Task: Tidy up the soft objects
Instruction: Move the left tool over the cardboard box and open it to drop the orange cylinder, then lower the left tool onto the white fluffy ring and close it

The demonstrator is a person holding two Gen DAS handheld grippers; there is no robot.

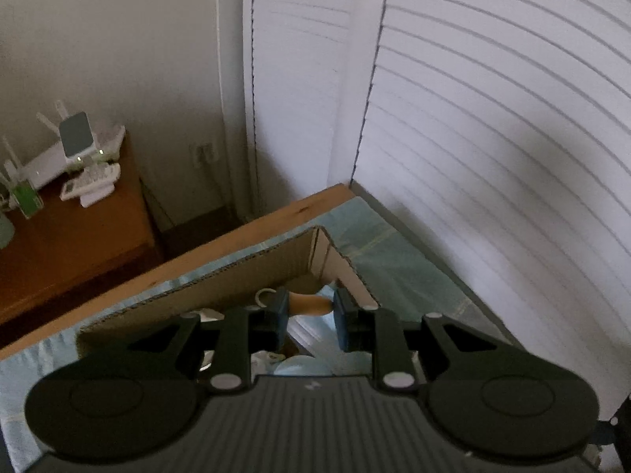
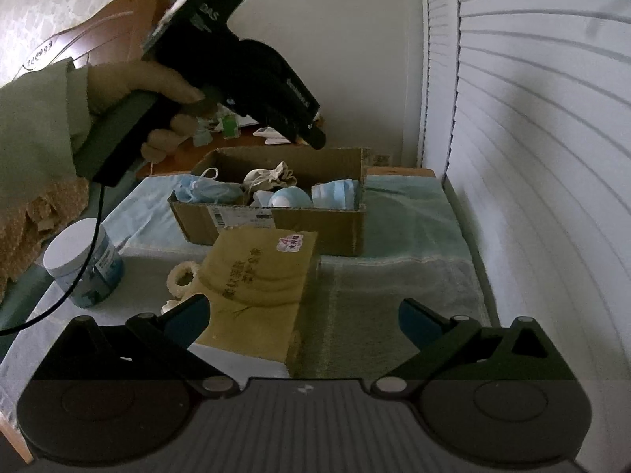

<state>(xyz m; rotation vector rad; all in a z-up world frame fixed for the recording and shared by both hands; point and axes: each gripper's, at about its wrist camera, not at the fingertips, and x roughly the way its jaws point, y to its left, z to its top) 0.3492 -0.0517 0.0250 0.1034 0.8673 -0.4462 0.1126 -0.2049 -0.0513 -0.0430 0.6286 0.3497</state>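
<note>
Your black two-finger left gripper (image 1: 310,314) hangs over the open brown cardboard box (image 1: 221,287), blue-padded fingers partly closed with an orange-tan object visible between them; whether they grip it is unclear. The box rests on pale blue-green cloth (image 1: 394,272) beside white louvred doors (image 1: 493,118).

"DAS" stands on the left tongs' body (image 2: 213,15) (other print illegible).

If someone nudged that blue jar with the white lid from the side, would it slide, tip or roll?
Probably slide or wobble: the blue jar stands upright on a wide base. The cloth beneath it looks soft, so it might tip rather than glide. Once on its side, its round body would likely roll.
</note>
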